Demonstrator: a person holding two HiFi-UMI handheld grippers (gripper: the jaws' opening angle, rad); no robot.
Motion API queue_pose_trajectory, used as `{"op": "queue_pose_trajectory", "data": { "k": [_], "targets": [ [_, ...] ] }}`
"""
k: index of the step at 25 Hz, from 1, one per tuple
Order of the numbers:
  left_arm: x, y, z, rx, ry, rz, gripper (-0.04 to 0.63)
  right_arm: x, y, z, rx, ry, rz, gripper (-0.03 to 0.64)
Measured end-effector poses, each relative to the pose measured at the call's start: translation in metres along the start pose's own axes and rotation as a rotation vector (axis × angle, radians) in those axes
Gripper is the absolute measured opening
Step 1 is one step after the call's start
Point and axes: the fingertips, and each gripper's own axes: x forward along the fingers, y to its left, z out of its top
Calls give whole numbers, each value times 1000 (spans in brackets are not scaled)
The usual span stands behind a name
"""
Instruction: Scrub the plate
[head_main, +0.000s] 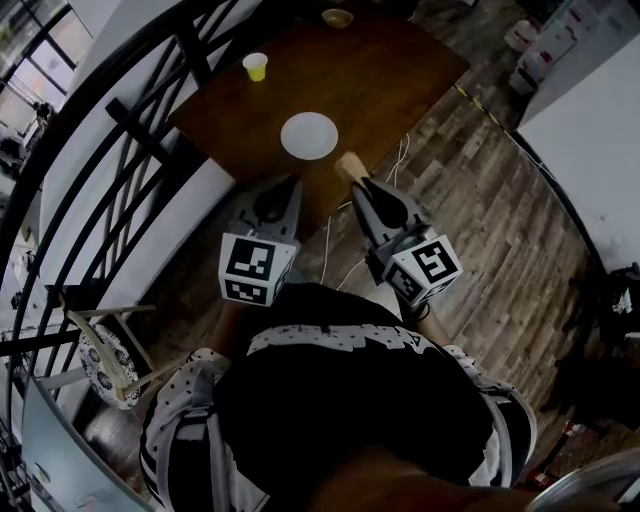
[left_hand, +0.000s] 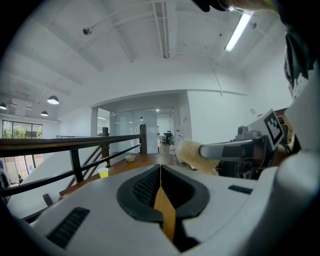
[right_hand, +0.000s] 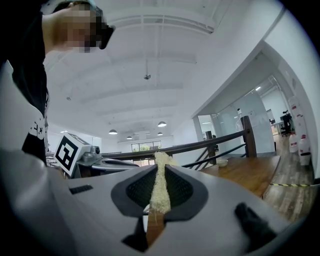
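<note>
- The plate is white and round. It lies flat on the brown wooden surface, close to the near edge.
- A yellow cup stands upright farther back on the surface, to the left of the plate and well apart from it.
- A small bowl sits at the far edge of the surface.
- The left gripper is held in front of the person's body and points toward the surface. In the left gripper view its fingers are pressed together with nothing between them.
- The right gripper is held just beside the left one. Its fingers are clamped on a tan sponge, which shows edge-on as a thin strip and rises past the fingertips.
- In the head view the sponge sticks out ahead of the right gripper, on the near side of the plate and apart from it.
- The left gripper view shows the sponge off to the right, with the cup and the bowl beyond.
- Each gripper carries a cube with black-and-white markers: the left cube and the right cube.
- A dark railing runs along the left of the surface.
- White cables trail over the plank floor.
</note>
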Motion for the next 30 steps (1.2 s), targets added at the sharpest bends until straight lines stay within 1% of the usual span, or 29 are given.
{"op": "queue_pose_trajectory", "data": {
  "k": [8,11,14,18,30],
  "targets": [
    [17,43,-5,-14,16,-9,14,49,-7,-2,-6,33,-2,49],
    [25,58,-7,-24,21,-29,14,65,-5,-3,-13,57,-11,49],
    [33,70,-8,-27,30,-51,14,79,-9,-1,0,52,-40,49],
    [43,86,-13,-29,43,-78,14,93,-16,-10,3,84,-58,49],
    [71,134,-14,-4,31,-141,14,146,-26,-27,-6,112,-110,49]
  ]
}}
